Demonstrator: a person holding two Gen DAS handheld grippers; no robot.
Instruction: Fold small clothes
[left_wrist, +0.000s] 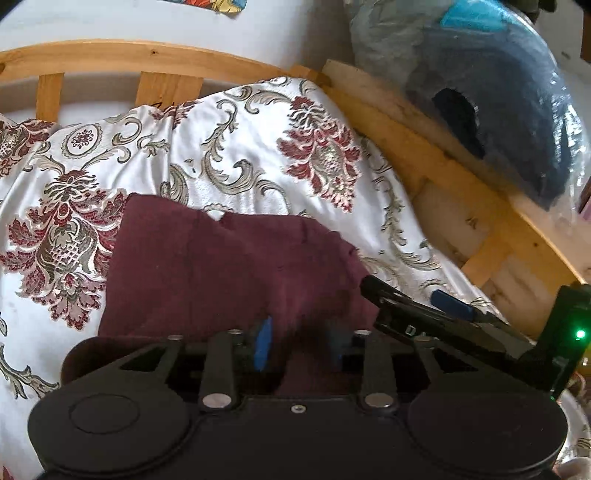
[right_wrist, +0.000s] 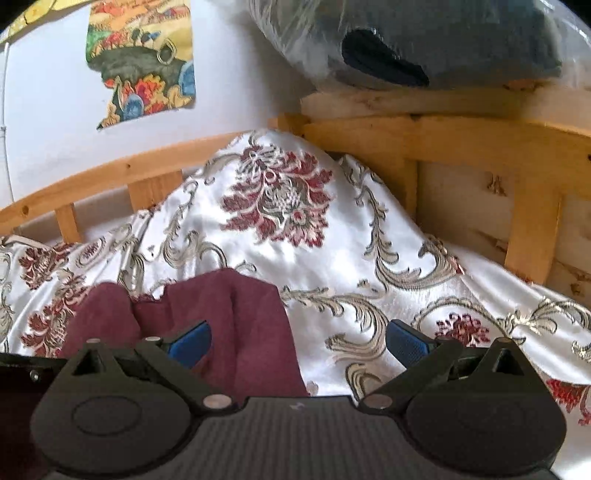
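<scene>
Maroon garment (left_wrist: 221, 266), wall poster (right_wrist: 142, 62) right view only

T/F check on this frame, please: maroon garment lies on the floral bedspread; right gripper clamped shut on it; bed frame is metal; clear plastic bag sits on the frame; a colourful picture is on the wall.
1. The maroon garment lies on the floral bedspread. True.
2. The right gripper is clamped shut on the garment. False: its jaws stand wide apart, one finger over the garment, one over the bedspread.
3. The bed frame is metal. False: it is light wood.
4. A clear plastic bag of dark fabric sits on the frame. True.
5. A colourful picture hangs on the wall. True.
</scene>
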